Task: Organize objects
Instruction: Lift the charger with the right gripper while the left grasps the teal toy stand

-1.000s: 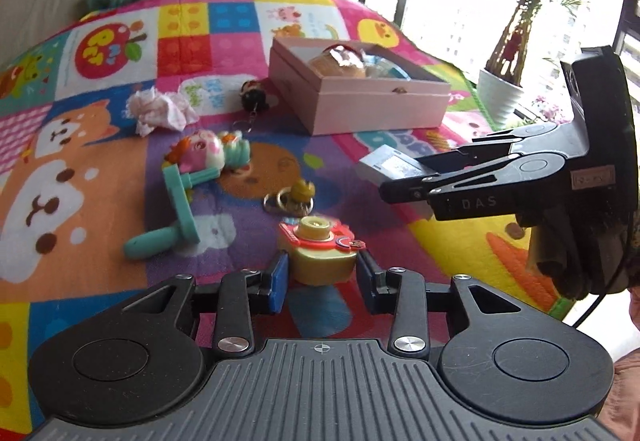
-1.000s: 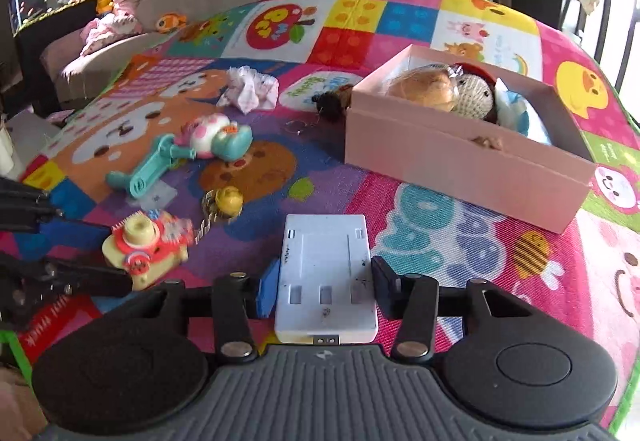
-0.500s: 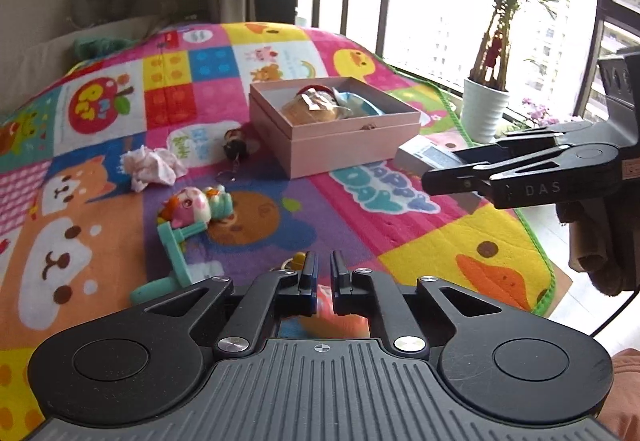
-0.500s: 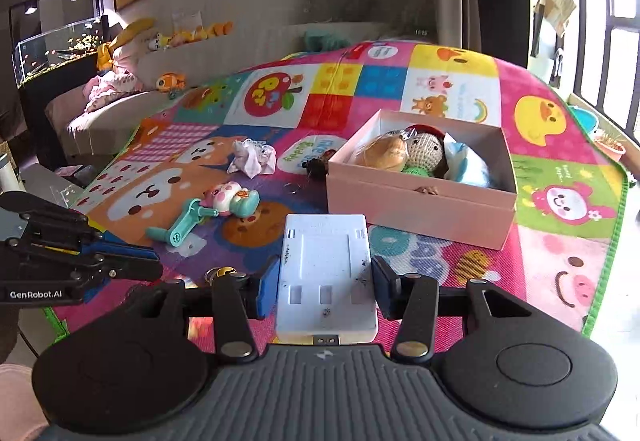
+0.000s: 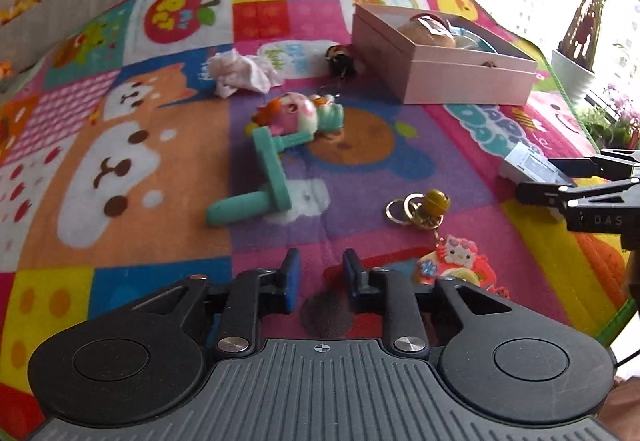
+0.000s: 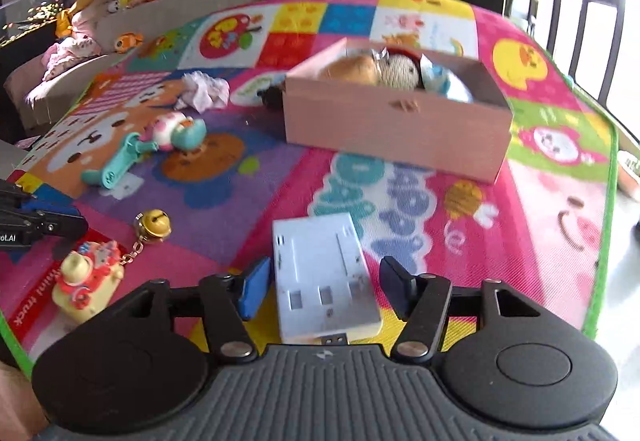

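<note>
Left wrist: your left gripper [image 5: 319,273] is opening on nothing | yellow camera toy [image 5: 452,267] lying just right of it, bell keychain [image 5: 428,203] beyond | Right wrist: your right gripper [image 6: 324,287] is opening, white adapter [image 6: 324,281] lying loose between its jaws | pink box [image 6: 396,125] sitting ahead.

Both cameras sit on a hand-held gripper, looking forward and down along its fingers, low over the play mat [image 5: 168,169]. Left wrist view faces the mat from its near edge; right wrist view the same from further right, slightly blurred. Shared: pink box [image 5: 448,69] [image 6: 396,129], teal toy [image 5: 272,169] [image 6: 120,161], probably the same bell keychain [image 5: 434,201] [image 6: 156,221].
</note>
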